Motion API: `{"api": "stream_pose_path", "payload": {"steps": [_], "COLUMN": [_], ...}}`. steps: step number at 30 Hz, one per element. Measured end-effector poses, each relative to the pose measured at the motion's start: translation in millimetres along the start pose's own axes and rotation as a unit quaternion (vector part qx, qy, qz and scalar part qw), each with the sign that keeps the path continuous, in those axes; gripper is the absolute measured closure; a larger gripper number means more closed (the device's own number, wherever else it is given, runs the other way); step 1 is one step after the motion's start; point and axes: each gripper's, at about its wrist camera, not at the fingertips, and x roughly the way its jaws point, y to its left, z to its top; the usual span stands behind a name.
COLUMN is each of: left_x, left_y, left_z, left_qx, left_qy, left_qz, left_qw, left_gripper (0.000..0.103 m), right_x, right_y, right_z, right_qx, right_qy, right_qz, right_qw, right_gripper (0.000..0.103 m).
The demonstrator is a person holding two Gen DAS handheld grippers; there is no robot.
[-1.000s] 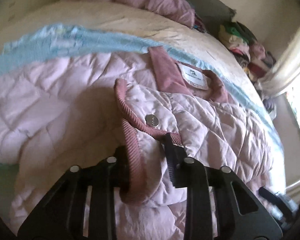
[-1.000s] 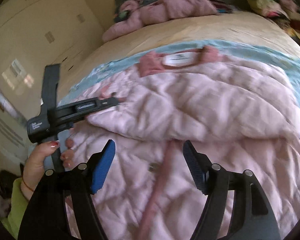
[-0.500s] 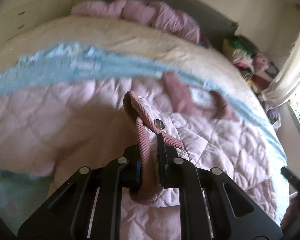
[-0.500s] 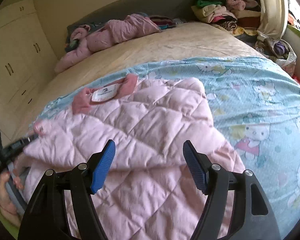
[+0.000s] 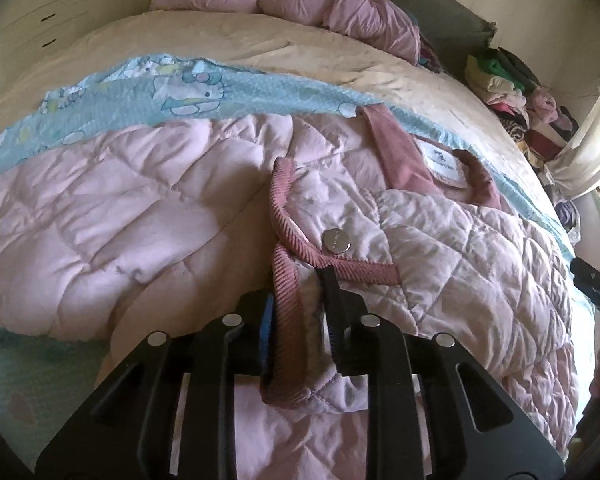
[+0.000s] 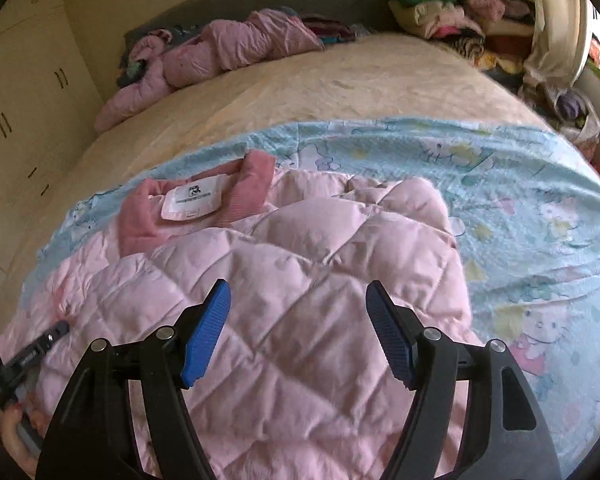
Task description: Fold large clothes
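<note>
A pale pink quilted jacket (image 5: 120,216) lies spread on the bed, its darker pink collar (image 5: 404,156) and white label toward the far side. My left gripper (image 5: 296,304) is shut on the jacket's ribbed cuff (image 5: 286,280), beside a silver snap button (image 5: 336,241), and holds the sleeve over the jacket body. In the right wrist view the jacket (image 6: 300,280) fills the foreground, collar (image 6: 204,208) at upper left. My right gripper (image 6: 298,320) is open and empty just above the folded quilting. The left gripper's tip (image 6: 56,330) shows at the left edge.
A light blue cartoon-print sheet (image 6: 520,216) covers the near part of the bed, over a cream blanket (image 6: 320,92). Another pink jacket (image 6: 228,52) lies bunched by the headboard. A pile of clothes (image 6: 452,16) sits at the far right. Cream wardrobe doors (image 6: 28,92) stand on the left.
My left gripper closed on the cuff and carried the sleeve across the jacket. My right gripper swung right along the jacket, staying open.
</note>
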Motion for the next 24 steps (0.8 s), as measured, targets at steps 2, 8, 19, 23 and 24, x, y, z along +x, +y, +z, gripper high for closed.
{"api": "stream_pose_path", "payload": {"steps": [2, 8, 19, 23, 24], "left_x": [3, 8, -5, -22, -28], "left_y": [1, -2, -8, -14, -17], "left_z": [-1, -3, -2, -2, -3], "left_qx": [-0.001, 0.01, 0.022, 0.031, 0.036], "left_qy": [0.005, 0.016, 0.008, -0.003, -0.008], "left_qz": [0.002, 0.004, 0.024, 0.02, 0.021], "left_qw": [1.0, 0.9998, 0.9995, 0.9993, 0.9991], "left_gripper": [0.086, 0.081, 0.056, 0.027, 0.022], "right_x": [14, 54, 29, 7, 2], "right_y": [-8, -37, -40, -35, -33], "right_z": [3, -8, -13, -17, -19], "right_qx": [0.015, 0.059, 0.102, 0.114, 0.114], "right_qy": [0.021, 0.079, 0.046, 0.035, 0.034], "right_qz": [-0.016, -0.037, 0.024, 0.063, 0.07], "right_qw": [1.0, 0.994, 0.993, 0.991, 0.99], "right_gripper": [0.034, 0.034, 0.013, 0.012, 0.012]}}
